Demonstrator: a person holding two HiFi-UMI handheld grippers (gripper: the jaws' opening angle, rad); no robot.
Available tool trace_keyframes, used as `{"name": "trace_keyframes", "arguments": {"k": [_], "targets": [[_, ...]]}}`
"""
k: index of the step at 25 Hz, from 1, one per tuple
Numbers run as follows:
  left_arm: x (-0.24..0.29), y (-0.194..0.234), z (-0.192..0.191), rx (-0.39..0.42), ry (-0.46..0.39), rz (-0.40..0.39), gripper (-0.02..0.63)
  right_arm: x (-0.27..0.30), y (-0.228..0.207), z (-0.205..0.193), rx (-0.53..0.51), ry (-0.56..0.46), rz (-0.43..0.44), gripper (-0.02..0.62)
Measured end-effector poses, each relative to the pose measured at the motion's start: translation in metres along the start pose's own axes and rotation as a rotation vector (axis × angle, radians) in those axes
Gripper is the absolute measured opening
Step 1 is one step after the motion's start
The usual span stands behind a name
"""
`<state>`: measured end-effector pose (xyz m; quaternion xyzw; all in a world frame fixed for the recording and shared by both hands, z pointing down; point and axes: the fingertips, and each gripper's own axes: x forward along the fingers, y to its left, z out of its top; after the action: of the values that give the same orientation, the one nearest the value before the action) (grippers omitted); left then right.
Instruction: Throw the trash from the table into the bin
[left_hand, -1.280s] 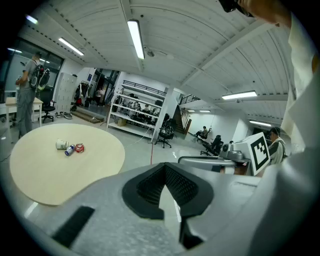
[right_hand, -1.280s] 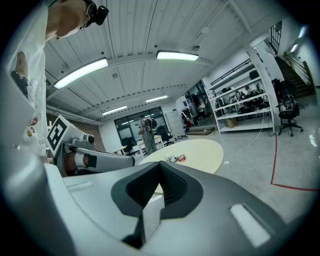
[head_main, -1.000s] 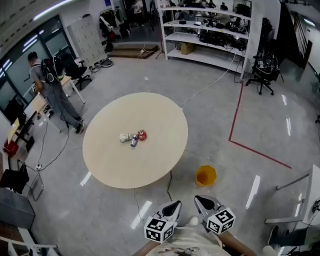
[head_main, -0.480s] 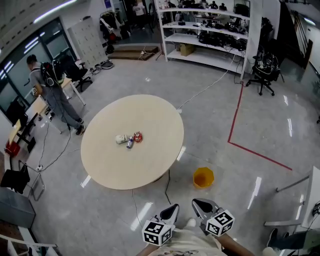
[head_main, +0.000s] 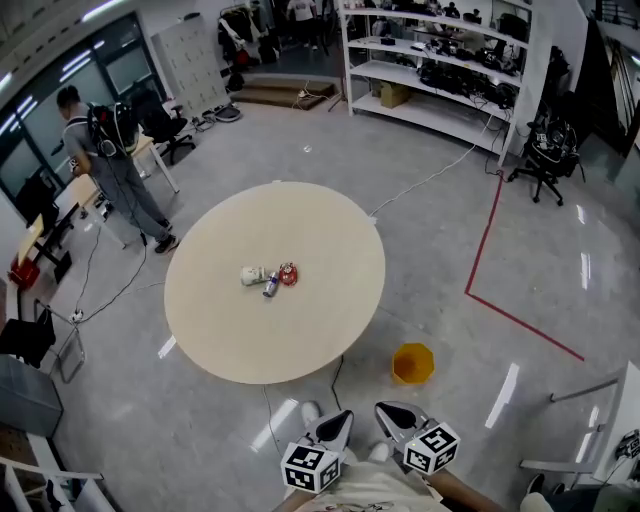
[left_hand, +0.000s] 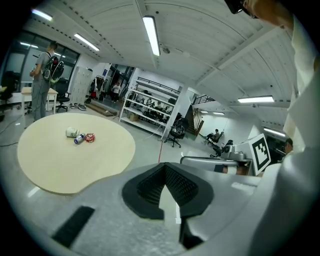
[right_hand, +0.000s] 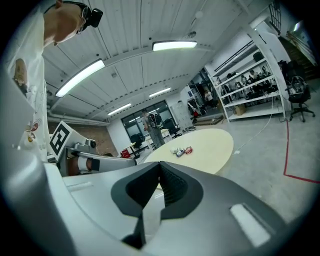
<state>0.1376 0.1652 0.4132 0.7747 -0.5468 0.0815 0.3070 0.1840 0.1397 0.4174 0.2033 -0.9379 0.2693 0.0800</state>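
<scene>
Three pieces of trash lie together near the middle of the round beige table: a white cup, a small silver-blue can and a red crumpled wrapper. A yellow bin stands on the floor by the table's near right edge. My left gripper and right gripper hang side by side close to my body, well short of the table. Both are shut and hold nothing. The left gripper view shows the left gripper aimed toward the cup. The right gripper points at the table.
A person with a backpack stands by desks at the far left. Shelving lines the back wall, with an office chair to its right. A red tape line and loose cables cross the grey floor.
Both grippers have sunk a little in the head view and stayed shut. The trash on the table has not moved.
</scene>
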Motion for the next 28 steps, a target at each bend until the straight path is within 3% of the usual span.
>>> {"name": "trace_keyframes", "arguments": {"k": [3, 9, 14, 21, 28], "targets": [[-0.004, 0.049, 0.020, -0.024, -0.021, -0.001, 0.006, 0.049, 0.008, 0.011, -0.006, 0.016, 0.005, 0.005], [-0.018, 0.138, 0.095, -0.045, -0.081, -0.003, 0.006, 0.140, 0.023, 0.065, -0.055, 0.032, -0.002, 0.005], [-0.033, 0.207, 0.114, -0.062, -0.104, 0.017, 0.006, 0.206, 0.039, 0.079, -0.145, 0.037, -0.004, 0.005], [-0.026, 0.240, 0.140, -0.111, -0.129, 0.080, 0.006, 0.241, 0.038, 0.100, -0.256, 0.107, 0.060, 0.034], [-0.018, 0.246, 0.139, -0.107, -0.134, 0.135, 0.006, 0.266, 0.013, 0.099, -0.337, 0.155, 0.099, 0.078]]}}
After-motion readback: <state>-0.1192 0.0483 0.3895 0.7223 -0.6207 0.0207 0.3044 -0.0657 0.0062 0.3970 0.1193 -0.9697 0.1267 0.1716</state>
